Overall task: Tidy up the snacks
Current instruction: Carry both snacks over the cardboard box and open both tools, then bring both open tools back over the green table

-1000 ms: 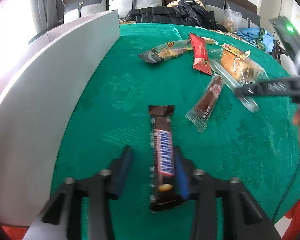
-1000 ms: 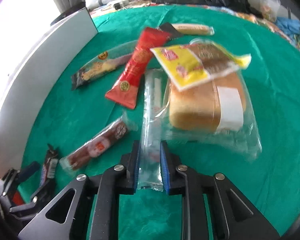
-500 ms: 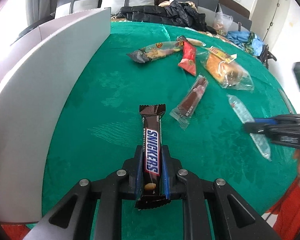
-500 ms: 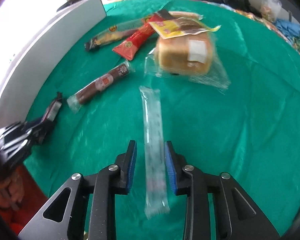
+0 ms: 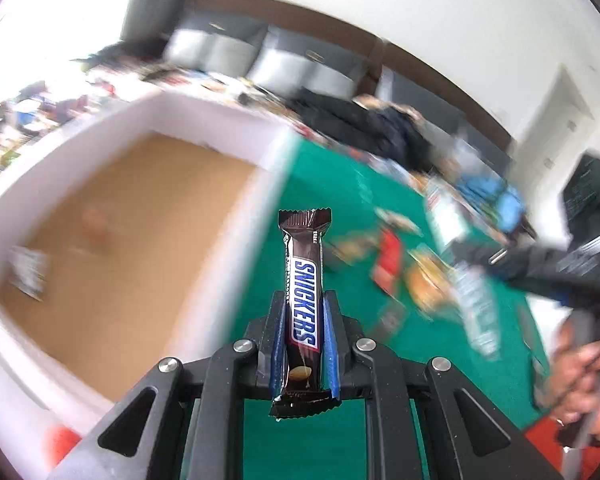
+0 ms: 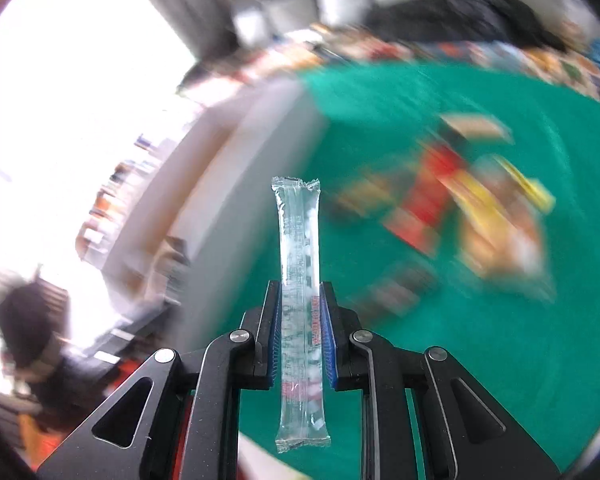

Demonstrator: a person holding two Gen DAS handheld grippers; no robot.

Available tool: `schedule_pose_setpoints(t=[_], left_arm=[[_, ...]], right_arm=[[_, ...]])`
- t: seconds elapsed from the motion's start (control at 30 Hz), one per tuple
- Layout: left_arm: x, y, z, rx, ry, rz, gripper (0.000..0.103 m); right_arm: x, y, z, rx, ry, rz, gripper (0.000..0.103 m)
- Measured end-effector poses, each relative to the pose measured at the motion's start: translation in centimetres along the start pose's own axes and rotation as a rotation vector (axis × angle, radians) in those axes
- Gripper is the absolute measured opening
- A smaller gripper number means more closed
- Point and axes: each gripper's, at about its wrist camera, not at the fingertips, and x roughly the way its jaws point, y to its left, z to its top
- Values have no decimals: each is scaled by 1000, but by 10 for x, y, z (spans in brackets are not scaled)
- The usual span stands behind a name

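In the left wrist view, a white-walled box [image 5: 204, 128] with a brown cardboard floor fills the left half of the frame, a small blurred packet [image 5: 28, 276] lying at its lower left. At lower centre, the left gripper [image 5: 305, 344] pinches a Snickers bar [image 5: 303, 304] between its blue pads, the bar standing clear above the green tablecloth [image 5: 340, 184]. Right of it, blurred snacks lie scattered on the cloth: a red packet [image 5: 388, 264] and wrapped bread [image 5: 424, 288]. At the right edge, the right gripper's dark body carries the clear tube packet [image 5: 476, 312].

In the right wrist view, the box's white wall [image 6: 236, 184] runs up the left. At centre, the right gripper [image 6: 301, 340], its jaws just having narrowed, clamps the clear tube packet [image 6: 300, 280] mid-length. Blurred red packet [image 6: 424, 200] and yellow-labelled bread [image 6: 500, 224] lie to the right.
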Motion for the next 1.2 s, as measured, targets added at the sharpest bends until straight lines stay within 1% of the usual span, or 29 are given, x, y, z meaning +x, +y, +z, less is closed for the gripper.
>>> schedule_pose_setpoints(t=[0.03,0.1,0.13,0.17,0.2,0.23,0.27,0.3,0.33,0.4,0.43,0.47,0.5,0.57,0.67,0.73,0.77,0.83,0.87,0.97,1.0,1.03,1.1,1.2], left_arm=[[-6,19,12,-8,-15,60,17],[-14,52,30,-23,-26,152,17],[-14,64,36,-20,-21,197,20],[-12,78,41,-11,-2,267,25],[-9,89,43,-3,22,315,48],[-7,97,43,5,38,348,73],[-6,105,41,14,44,378,80],[-7,109,38,26,41,401,81],[-9,109,34,38,39,420,81],[-11,107,26,48,32,425,81],[-14,103,21,43,18,408,81],[-16,100,17,40,4,391,81],[-15,89,15,47,-25,357,81],[-11,69,16,87,-62,311,81],[6,44,16,171,-69,288,81],[27,28,15,234,-44,314,81],[37,20,13,261,-26,327,81],[53,7,11,304,2,359,81],[58,1,9,320,7,367,81],[65,-12,6,325,16,342,81],[67,-17,3,343,19,355,81],[68,-22,0,359,24,368,81],[69,-27,-5,359,37,368,81],[69,-30,-8,357,45,375,81]], right_arm=[[5,25,19,-10,-15,59,19],[11,67,39,-30,-19,144,19],[22,90,51,-46,-23,175,19],[31,105,59,-64,-26,192,22],[43,121,68,-91,-18,208,23],[55,132,75,-102,-8,203,35],[60,135,78,-98,-7,188,53],[62,133,79,-84,-22,168,56],[59,127,77,-72,-46,151,56],[45,109,64,-77,-85,111,60],[39,94,53,-96,-107,62,65],[31,79,42,-115,-119,23,67],[27,59,26,-145,-127,-32,67],[24,19,-6,-202,-119,-147,67],[15,-47,-66,-269,-82,-333,67],[2,-94,-107,-263,-70,-429,67],[-4,-110,-121,-249,-75,-457,67],[-28,-151,-150,-195,-110,-522,67],[-36,-162,-158,-171,-128,-548,67],[-60,-201,-184,-78,-188,-623,67],[-66,-213,-189,-31,-196,-634,67],[-69,-224,-190,20,-189,-629,67],[-74,-233,-187,83,-188,-604,67],[-76,-230,-176,75,-215,-604,67]])
